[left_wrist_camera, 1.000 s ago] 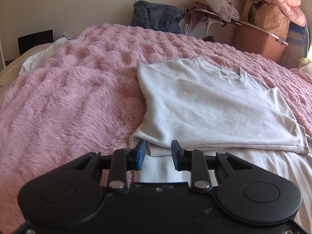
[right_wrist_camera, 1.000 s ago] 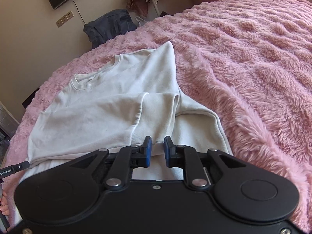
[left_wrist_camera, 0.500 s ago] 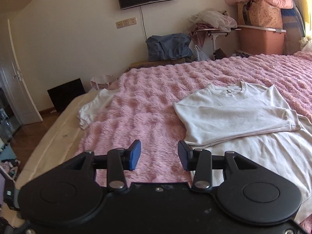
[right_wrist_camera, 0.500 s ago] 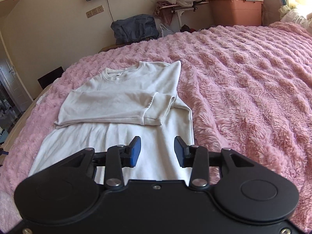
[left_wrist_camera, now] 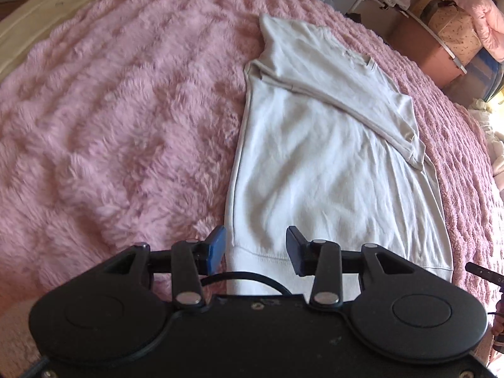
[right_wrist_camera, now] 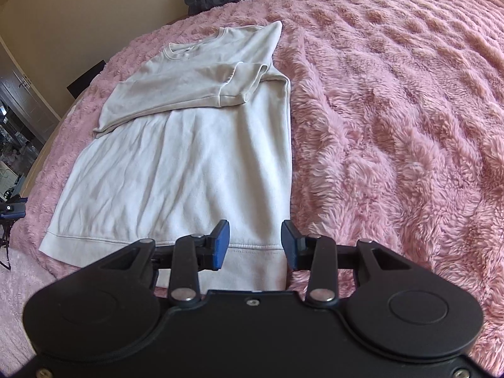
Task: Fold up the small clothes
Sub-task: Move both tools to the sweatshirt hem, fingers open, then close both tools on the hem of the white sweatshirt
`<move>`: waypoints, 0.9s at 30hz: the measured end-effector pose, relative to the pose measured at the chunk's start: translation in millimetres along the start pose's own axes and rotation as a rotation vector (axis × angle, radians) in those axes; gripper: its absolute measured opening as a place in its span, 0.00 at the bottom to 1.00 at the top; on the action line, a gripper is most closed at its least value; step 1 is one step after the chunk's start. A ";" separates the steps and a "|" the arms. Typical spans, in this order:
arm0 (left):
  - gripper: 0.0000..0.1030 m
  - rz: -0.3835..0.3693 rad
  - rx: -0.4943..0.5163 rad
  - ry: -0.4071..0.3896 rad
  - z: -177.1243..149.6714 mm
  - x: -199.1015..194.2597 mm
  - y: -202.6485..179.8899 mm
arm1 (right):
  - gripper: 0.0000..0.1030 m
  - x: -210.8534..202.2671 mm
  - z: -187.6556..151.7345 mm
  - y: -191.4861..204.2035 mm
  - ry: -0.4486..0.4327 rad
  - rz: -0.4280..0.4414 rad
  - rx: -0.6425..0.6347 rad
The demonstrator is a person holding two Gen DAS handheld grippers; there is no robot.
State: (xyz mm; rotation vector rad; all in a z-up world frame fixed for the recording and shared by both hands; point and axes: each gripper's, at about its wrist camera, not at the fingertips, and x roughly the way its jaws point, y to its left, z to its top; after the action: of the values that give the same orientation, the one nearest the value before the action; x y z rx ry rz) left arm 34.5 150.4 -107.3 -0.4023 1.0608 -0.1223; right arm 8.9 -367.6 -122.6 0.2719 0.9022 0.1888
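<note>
White sweatshirt (left_wrist_camera: 315, 163) hem lies between each hand-held gripper's (left_wrist_camera: 255, 249) parted fingers.

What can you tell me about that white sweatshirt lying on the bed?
The white sweatshirt looks like soft cotton knit, with a ribbed collar, cuffs and hem. It lies flat, lightly wrinkled, on the fluffy pink blanket, both sleeves folded across its chest. The open left gripper and right gripper hover at its hem corners.

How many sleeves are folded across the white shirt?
2. Both lie across the chest of the white shirt, stacked on each other. The top sleeve ends in a cuff near the shirt's right edge; the other sleeve shows only as a strip beneath it.
</note>
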 end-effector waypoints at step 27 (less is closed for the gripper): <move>0.36 -0.094 -0.082 0.254 -3.6 66.8 16.0 | 0.41 54.7 2.8 -11.8 0.305 -0.019 0.037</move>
State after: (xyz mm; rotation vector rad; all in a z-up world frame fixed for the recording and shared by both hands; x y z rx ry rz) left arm 62.4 144.9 -169.9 -0.5208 1.3006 -0.2190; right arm 44.8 -364.2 -165.4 0.2732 1.2114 0.1991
